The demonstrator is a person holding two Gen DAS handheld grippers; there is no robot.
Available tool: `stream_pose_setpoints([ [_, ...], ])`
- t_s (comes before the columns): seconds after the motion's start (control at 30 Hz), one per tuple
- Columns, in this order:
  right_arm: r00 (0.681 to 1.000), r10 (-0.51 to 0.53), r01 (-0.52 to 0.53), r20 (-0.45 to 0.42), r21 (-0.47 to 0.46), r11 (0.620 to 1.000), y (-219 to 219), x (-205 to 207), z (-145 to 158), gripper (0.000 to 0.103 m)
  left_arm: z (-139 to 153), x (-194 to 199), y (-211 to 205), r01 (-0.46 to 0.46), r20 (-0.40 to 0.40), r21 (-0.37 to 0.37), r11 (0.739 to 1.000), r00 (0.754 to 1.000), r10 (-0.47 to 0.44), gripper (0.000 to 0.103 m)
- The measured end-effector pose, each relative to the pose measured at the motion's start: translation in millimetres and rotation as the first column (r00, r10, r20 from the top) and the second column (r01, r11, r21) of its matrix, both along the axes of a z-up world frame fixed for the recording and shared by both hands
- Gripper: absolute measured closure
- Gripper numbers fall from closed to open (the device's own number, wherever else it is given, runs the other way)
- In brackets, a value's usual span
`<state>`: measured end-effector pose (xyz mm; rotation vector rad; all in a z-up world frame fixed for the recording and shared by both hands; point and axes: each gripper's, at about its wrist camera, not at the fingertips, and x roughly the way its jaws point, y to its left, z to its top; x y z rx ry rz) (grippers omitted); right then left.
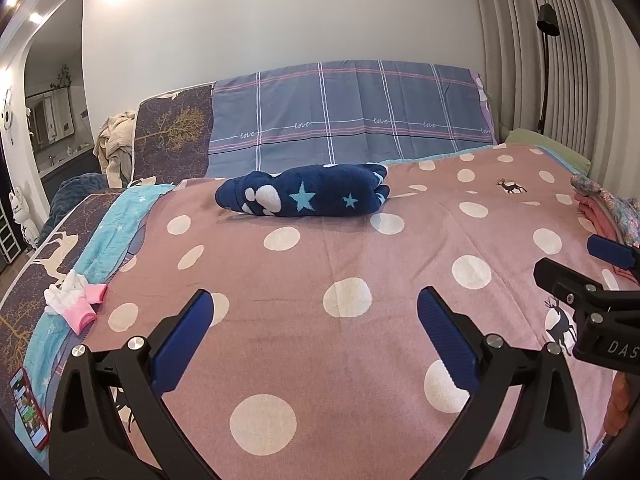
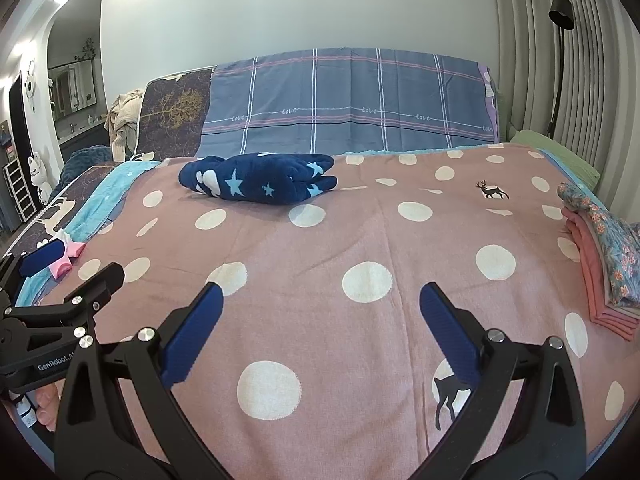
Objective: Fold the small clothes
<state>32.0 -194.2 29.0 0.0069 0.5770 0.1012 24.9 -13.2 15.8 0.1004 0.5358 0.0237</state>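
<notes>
A: Where is the garment lying, and why there?

B: The navy fleece garment, patterned with stars and white clouds, is lying bundled at the far side of the bed, just in front of the plaid-covered headboard. It is sitting well apart from both tools, so it is probably waiting out of the way until the open middle of the bedspread is needed for folding.

A: And the stack at the right edge?

B: The folded pile of pink and floral pieces is resting squared at the bed's right side, apparently as the collecting spot for finished items. A small white and pink piece, too small to name surely, is lying at the left edge near a phone.

A: What are the tools doing?

B: The left tool is hovering over the spotted bedspread with its jaws spread wide and nothing between them. The right tool is doing likewise, jaws apart and empty, just beside its partner. Both are pointing toward the navy bundle, which suggests that it is the next piece to be fetched.

A: What will that reach require?

B: Likely a long forward stretch; thick fleece may be slipping from a shallow pinch.
</notes>
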Motion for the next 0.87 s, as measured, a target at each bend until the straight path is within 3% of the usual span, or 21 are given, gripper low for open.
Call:
stream_pose_setpoints([
  [0.87,1.0,0.0,0.0,-0.004,-0.015,1.0,0.2,6.4,-1.8,0.003,-0.1,2.1,-5.4,0.0,-0.018,0.019,1.0,1.0,0.0,0.001],
])
